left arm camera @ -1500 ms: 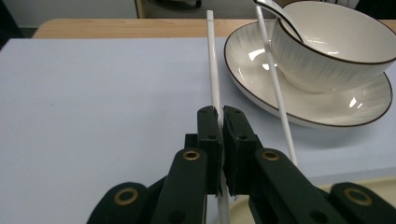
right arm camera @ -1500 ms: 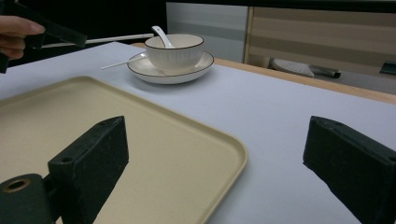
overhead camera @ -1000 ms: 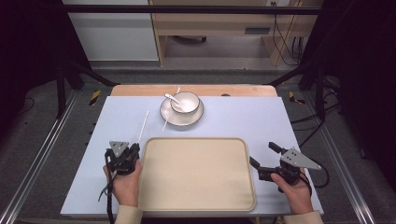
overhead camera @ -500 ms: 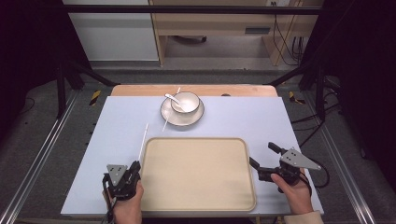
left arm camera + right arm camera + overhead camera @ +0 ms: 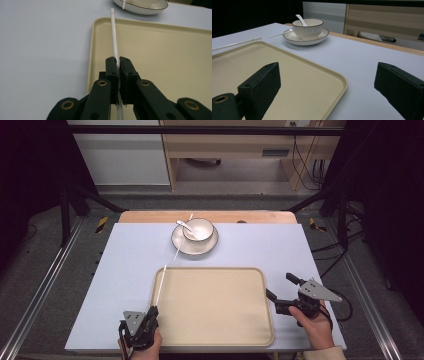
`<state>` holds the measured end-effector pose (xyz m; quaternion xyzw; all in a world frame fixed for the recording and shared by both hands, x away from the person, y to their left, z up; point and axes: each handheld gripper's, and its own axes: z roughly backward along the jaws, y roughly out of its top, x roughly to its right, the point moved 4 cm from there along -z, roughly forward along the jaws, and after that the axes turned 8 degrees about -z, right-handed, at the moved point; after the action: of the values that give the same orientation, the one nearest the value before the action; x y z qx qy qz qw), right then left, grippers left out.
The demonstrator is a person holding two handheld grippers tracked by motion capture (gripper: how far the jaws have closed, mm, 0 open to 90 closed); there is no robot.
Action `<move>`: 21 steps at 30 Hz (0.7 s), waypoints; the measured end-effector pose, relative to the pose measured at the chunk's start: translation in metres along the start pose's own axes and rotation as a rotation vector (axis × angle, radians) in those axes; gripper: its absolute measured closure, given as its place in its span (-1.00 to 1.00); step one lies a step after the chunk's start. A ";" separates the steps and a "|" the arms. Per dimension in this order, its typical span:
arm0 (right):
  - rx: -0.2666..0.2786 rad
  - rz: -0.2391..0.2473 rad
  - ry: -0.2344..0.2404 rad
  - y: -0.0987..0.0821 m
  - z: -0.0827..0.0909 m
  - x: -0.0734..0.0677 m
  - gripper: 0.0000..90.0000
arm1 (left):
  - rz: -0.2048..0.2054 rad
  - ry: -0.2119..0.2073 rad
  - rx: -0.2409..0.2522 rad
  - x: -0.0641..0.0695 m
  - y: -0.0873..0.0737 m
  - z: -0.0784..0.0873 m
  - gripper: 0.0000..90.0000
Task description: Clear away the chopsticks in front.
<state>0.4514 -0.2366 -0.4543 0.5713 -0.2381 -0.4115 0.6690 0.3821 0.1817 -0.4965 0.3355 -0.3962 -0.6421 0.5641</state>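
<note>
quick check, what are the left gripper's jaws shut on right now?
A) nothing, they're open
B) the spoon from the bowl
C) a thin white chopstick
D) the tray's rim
C: in the left gripper view the left gripper has both jaws pressed against a thin white chopstick, which runs forward along the left rim of the tray.

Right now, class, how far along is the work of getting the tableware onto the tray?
Done: the left gripper has shut on one white chopstick, whose far part lies over the tray's left rim. In hand: setting that chopstick in the tray. Left: the second chopstick, the bowl with its spoon and the plate sit beyond the tray. The right gripper is open and holds nothing.
</note>
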 end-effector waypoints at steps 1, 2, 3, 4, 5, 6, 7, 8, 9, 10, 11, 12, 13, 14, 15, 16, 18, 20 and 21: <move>0.000 -0.003 -0.003 0.000 0.000 0.000 -0.84 | -0.002 -0.002 -0.008 0.000 -0.001 0.000 0.91; 0.003 0.001 -0.003 0.001 0.001 0.001 -0.84 | 0.004 0.000 -0.015 0.000 -0.004 0.000 0.91; 0.003 0.001 -0.003 0.001 0.001 0.001 -0.84 | 0.004 0.000 -0.015 0.000 -0.004 0.000 0.91; 0.003 0.001 -0.003 0.001 0.001 0.000 -0.84 | 0.001 0.001 -0.021 0.000 -0.005 0.000 0.91; 0.003 0.002 -0.002 0.001 0.001 0.000 -0.84 | 0.004 0.003 -0.022 0.000 -0.006 -0.001 0.91; 0.003 0.004 -0.001 0.001 0.001 0.000 -0.84 | 0.006 0.003 -0.025 -0.001 -0.007 -0.001 0.91; 0.002 0.004 0.000 0.001 0.000 0.000 -0.84 | 0.007 0.008 -0.028 -0.002 -0.008 -0.002 0.91; 0.000 0.001 0.000 0.000 0.000 0.000 -0.84 | 0.009 0.009 -0.029 -0.002 -0.008 -0.002 0.91; -0.001 0.003 0.000 0.000 0.000 0.000 -0.84 | 0.010 0.010 -0.029 -0.002 -0.009 -0.003 0.91; -0.001 0.001 0.001 0.000 0.000 -0.001 -0.84 | 0.011 0.009 -0.031 -0.002 -0.009 -0.003 0.91; -0.001 0.001 0.001 0.000 0.000 -0.001 -0.84 | 0.011 0.009 -0.031 -0.002 -0.009 -0.003 0.91; -0.001 0.001 0.000 0.000 0.000 -0.001 -0.84 | 0.009 0.011 -0.030 -0.002 -0.009 -0.004 0.91; -0.001 0.001 0.000 0.000 0.000 -0.001 -0.84 | 0.009 0.011 -0.030 -0.002 -0.009 -0.004 0.91; -0.001 0.000 0.001 0.000 0.000 0.000 -0.84 | 0.009 0.012 -0.030 -0.002 -0.009 -0.004 0.91; 0.000 0.002 0.001 0.000 0.000 0.000 -0.84 | 0.010 0.009 -0.034 -0.002 -0.010 -0.005 0.91; -0.001 0.001 0.001 0.000 0.000 0.000 -0.84 | 0.012 0.010 -0.035 -0.002 -0.010 -0.005 0.91; -0.002 0.001 0.002 0.000 0.000 -0.001 -0.84 | 0.010 0.010 -0.037 -0.001 -0.010 -0.006 0.90; -0.002 0.002 0.002 0.000 0.000 -0.001 -0.84 | 0.009 0.007 -0.037 -0.001 -0.011 -0.007 0.89; -0.002 0.002 0.002 0.000 0.000 -0.001 -0.84 | 0.009 0.007 -0.037 -0.001 -0.011 -0.007 0.83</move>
<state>0.4510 -0.2361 -0.4540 0.5709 -0.2377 -0.4105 0.6702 0.3833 0.1819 -0.5094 0.3252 -0.3838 -0.6457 0.5744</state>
